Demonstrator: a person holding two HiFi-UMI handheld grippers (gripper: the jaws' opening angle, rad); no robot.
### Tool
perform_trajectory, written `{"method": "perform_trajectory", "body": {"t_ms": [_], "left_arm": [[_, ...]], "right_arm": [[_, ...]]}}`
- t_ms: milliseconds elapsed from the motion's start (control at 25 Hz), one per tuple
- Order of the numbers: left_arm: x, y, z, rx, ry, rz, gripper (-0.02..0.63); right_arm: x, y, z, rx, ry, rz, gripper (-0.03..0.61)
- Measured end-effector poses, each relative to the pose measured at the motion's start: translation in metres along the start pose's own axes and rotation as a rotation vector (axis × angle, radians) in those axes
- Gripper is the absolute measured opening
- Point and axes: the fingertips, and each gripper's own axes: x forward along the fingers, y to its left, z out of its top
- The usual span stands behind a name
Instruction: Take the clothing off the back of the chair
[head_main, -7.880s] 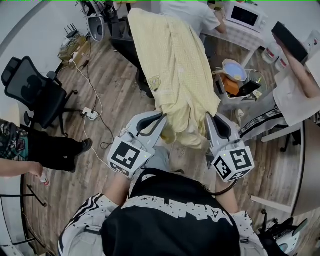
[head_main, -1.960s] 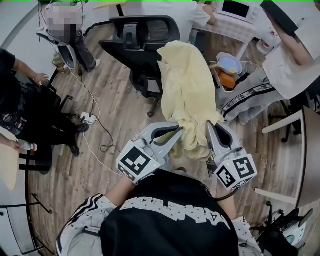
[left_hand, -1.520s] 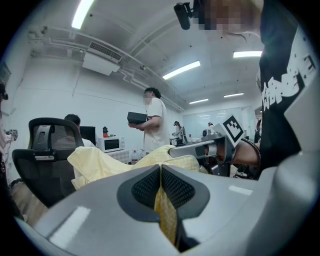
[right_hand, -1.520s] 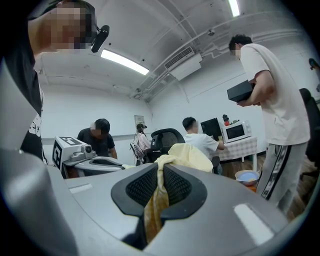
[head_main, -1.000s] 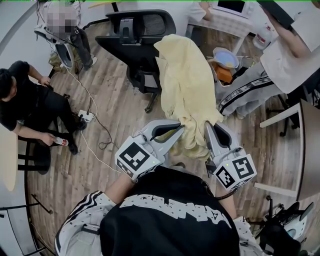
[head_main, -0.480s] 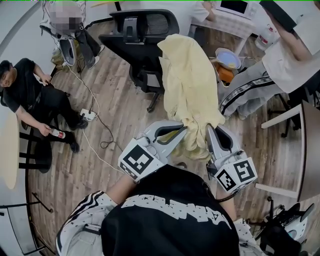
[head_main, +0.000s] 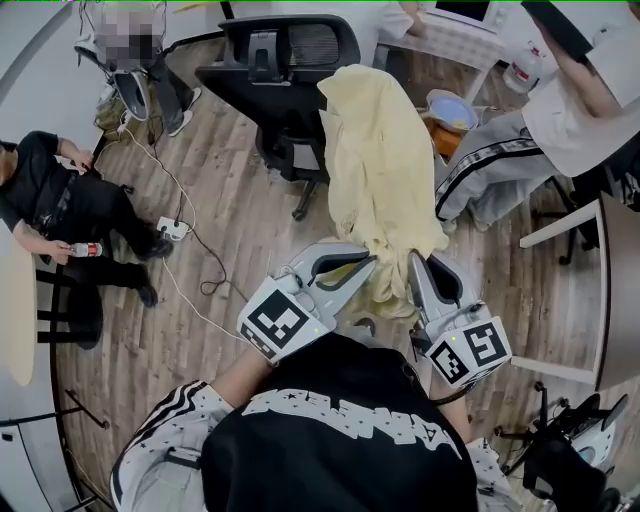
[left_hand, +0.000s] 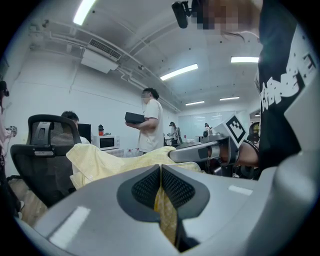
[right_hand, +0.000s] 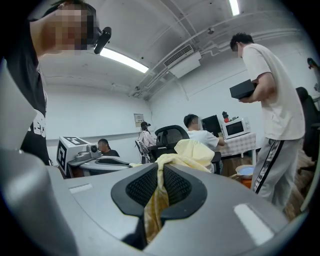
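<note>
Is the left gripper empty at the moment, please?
No, the left gripper is shut on a fold of the yellow garment.

Chair (head_main: 290, 55) partly behind yellow garment (head_main: 385, 170); microwave (head_main: 465, 10) half off the top edge.

Looks like a shared office, perhaps doubling as a lab. Wood-plank floor (head_main: 230, 200) with a corded white power strip (head_main: 172, 228) lying loose. Black mesh office chair (head_main: 285, 60). Microwave (right_hand: 235, 127) on a checked-cloth worktop (right_hand: 242, 142), monitor (right_hand: 216, 125) beside it. Overhead, strip lights (right_hand: 125, 60), a wall air-conditioning unit (right_hand: 182, 59) and exposed pipes (right_hand: 220, 39). Several people about: a seated person (right_hand: 200, 136) at the worktop, a standing person (right_hand: 272, 95), a crouching person (head_main: 60, 200) on the floor.
</note>
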Motion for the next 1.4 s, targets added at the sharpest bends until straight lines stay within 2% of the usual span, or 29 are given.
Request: {"method": "perform_trajectory", "body": {"t_ms": [640, 1040, 1400], "left_arm": [[-0.032, 0.001, -0.004, -0.004, 0.014, -0.008, 0.009], [-0.028, 0.004, -0.004, -0.015, 0.011, -0.016, 0.009], [-0.028, 0.01, -0.007, -0.009, 0.027, 0.003, 0.009]], "right_arm": [[0.002, 0.032, -0.009, 0.016, 0.006, -0.011, 0.044], [0.01, 0.024, -0.013, 0.026, 0.032, -0.017, 0.046], [0.012, 0.02, -0.006, 0.016, 0.009, -0.014, 0.046]]}}
